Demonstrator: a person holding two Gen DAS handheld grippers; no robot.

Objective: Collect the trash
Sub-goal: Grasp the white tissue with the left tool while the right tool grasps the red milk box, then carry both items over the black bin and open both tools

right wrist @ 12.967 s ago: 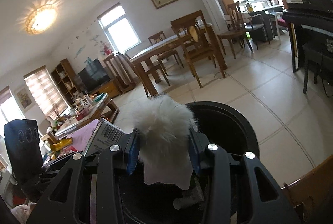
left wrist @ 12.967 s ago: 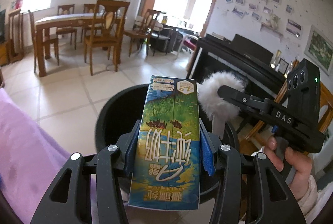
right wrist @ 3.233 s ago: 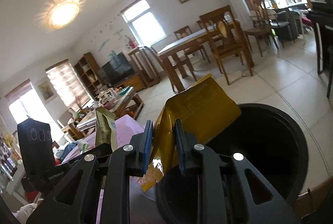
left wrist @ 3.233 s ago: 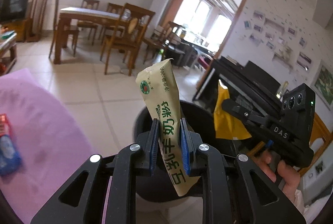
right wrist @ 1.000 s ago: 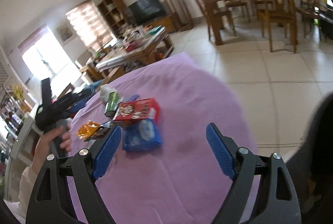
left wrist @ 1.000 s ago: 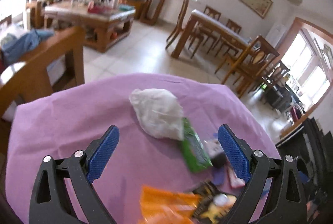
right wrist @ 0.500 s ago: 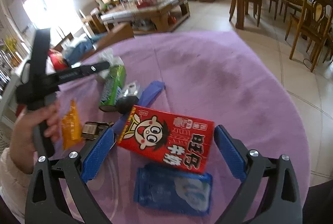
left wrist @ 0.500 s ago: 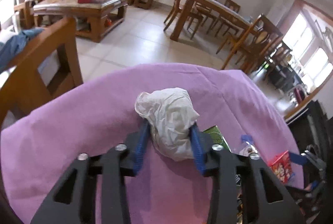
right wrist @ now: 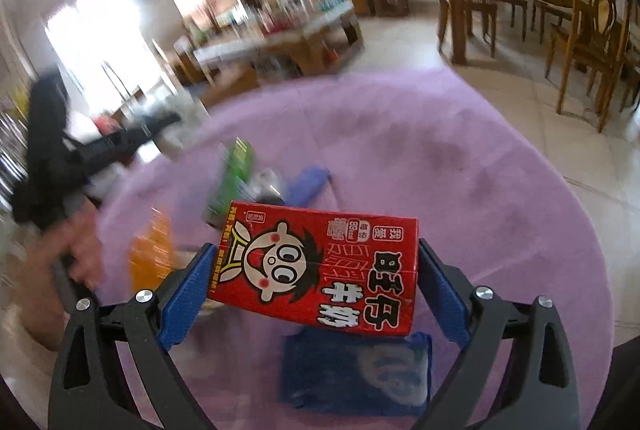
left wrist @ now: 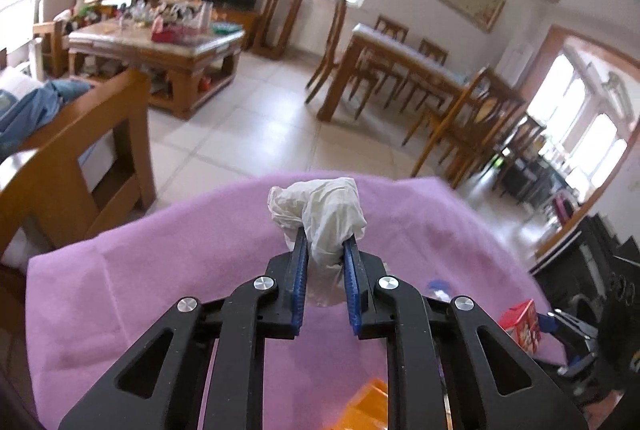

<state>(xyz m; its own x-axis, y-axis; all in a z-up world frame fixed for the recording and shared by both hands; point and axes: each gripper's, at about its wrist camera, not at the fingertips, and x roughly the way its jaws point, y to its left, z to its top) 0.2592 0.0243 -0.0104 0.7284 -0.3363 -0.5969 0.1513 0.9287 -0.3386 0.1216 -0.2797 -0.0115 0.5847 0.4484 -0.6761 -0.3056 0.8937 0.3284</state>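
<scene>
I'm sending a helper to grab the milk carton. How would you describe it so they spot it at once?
Look at the round table under the purple cloth. Near its front edge, between the pads of the right gripper, lies the red carton, above a blue packet. It alone is red, with a cartoon boy's face and bold white characters.

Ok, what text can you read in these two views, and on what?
"旺仔牛奶": red carton, big white characters, upside down in the right wrist view.
Small print along the carton's far edge: too small to read.
Green packet, orange packet, blue packet: blurred, unreadable.
Left wrist view: nothing readable.
</scene>
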